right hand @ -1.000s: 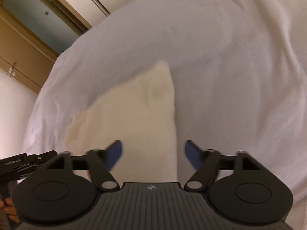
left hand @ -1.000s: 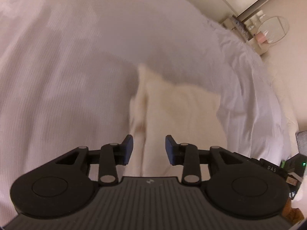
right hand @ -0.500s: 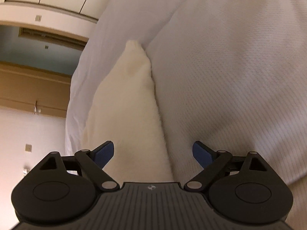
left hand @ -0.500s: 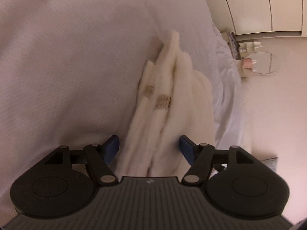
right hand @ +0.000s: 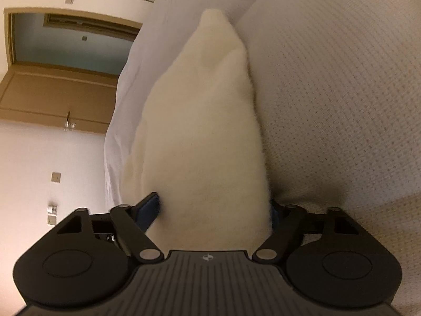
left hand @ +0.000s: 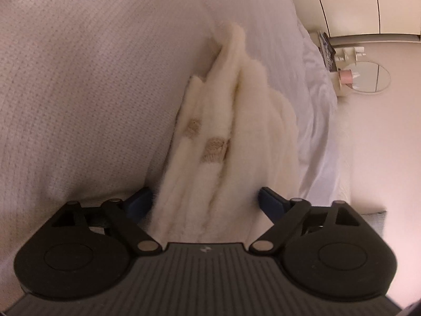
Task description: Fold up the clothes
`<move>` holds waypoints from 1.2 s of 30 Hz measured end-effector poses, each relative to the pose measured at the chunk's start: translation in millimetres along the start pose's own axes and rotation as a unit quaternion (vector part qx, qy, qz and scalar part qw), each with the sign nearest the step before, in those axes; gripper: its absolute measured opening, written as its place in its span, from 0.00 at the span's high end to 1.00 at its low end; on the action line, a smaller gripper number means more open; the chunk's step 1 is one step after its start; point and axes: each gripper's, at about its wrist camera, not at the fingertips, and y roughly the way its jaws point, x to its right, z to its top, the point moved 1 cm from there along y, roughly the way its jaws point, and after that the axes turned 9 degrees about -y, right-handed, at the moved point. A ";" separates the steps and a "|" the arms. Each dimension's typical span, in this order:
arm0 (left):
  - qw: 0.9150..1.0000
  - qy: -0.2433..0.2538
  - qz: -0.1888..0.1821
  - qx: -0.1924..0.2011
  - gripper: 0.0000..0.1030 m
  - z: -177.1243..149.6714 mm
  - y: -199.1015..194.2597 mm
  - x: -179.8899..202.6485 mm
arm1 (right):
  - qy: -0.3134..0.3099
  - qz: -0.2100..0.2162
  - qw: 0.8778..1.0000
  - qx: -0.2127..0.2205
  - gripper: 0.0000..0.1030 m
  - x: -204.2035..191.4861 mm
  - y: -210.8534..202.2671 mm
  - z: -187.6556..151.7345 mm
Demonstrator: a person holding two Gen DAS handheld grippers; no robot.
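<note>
A folded cream fluffy garment [left hand: 236, 142] with tan knit patches lies on the white bed cover [left hand: 92, 79]. My left gripper [left hand: 205, 202] is open wide, its blue pads [left hand: 139, 200] on either side of the garment's stacked folded edges. In the right wrist view the same garment [right hand: 208, 131] fills the gap of my right gripper [right hand: 213, 210], which is open, one blue pad [right hand: 150, 208] at the left side, the other mostly hidden by fabric. I cannot tell if the pads press the cloth.
The bed's edge [left hand: 323, 131] drops off at the right, with a shelf and round mirror [left hand: 368, 77] beyond. In the right wrist view a wooden door [right hand: 58, 94] and wall lie past the bed's left side.
Both grippers have tilted down and moved in onto the garment's edges. The left jaws have opened wider; the garment now sits between both pairs of pads.
</note>
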 end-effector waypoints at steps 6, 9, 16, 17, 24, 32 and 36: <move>1.000 -0.003 -0.007 0.020 0.60 -13.1 -16.0 14.6 | -0.008 -0.005 1.000 0.014 0.50 -15.3 -7.0 -3.6; 0.999 0.011 -0.004 0.037 0.63 -27.1 -36.4 28.5 | -0.021 0.004 0.999 0.023 0.52 -37.2 -16.6 -7.7; 0.995 0.008 -0.030 0.094 0.64 -69.0 -126.8 34.1 | -0.033 0.033 0.998 0.033 0.52 -99.6 -40.9 -36.8; 0.994 0.010 -0.030 0.103 0.64 -75.6 -144.2 31.6 | -0.036 0.037 0.998 0.032 0.52 -111.9 -42.5 -43.7; 0.984 -0.004 -0.027 0.176 0.65 -99.9 -293.8 -26.8 | -0.050 0.090 0.995 0.008 0.52 -197.3 -3.8 -96.1; 0.974 0.006 0.001 0.228 0.65 -62.9 -466.5 -144.7 | -0.044 0.133 0.990 -0.010 0.52 -310.4 126.6 -193.9; 0.969 -0.001 0.020 0.248 0.65 -31.9 -532.7 -192.8 | -0.028 0.152 0.988 -0.016 0.52 -353.1 202.5 -234.9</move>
